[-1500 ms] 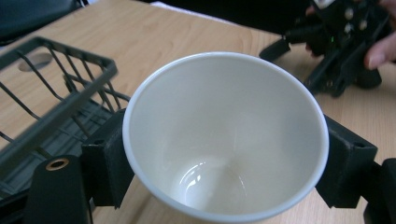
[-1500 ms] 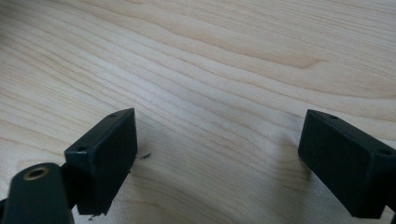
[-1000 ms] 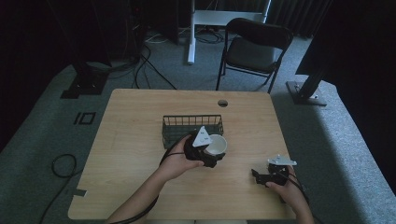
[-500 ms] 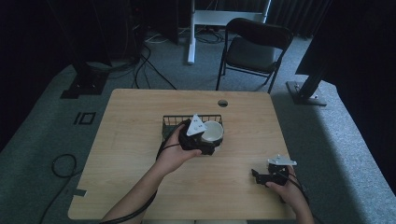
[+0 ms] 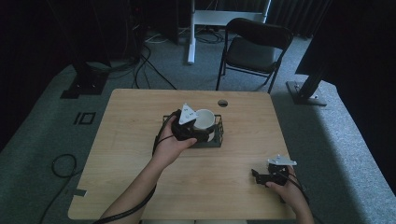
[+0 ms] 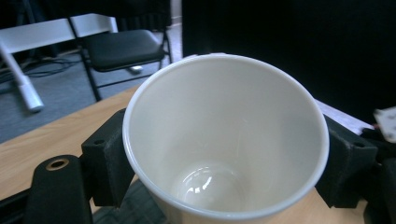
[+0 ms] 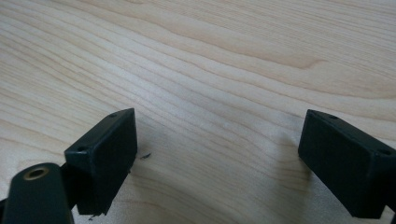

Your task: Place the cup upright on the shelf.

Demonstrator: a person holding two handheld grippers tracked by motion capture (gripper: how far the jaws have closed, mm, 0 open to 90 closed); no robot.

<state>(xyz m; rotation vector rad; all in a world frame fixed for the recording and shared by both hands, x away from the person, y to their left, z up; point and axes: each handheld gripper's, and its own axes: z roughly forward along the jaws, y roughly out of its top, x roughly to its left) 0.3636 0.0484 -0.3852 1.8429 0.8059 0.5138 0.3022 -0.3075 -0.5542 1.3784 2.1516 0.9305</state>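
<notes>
A rectangular light-wood table stands on grey carpet, its four edges unobstructed by objects except near the centre, where a low black wire basket sits slightly toward the far side. The left gripper, held in the person's left hand, clamps a round white paper cup by its wall; the cup is held upright, mouth open, above the basket's left half. In the left gripper view the cup sits between the two black jaws, whose pads press on opposite sides of it, and its interior is bare and white. The right gripper rests low over the table near the near-right corner, well apart from the basket; its jaws stand wide apart with only bare wood grain between them. Broad open tabletop lies to the left of the basket, along the near edge, and between the two grippers. A small round hole pierces the tabletop near the far edge. Beyond that edge stands a black folding chair.
</notes>
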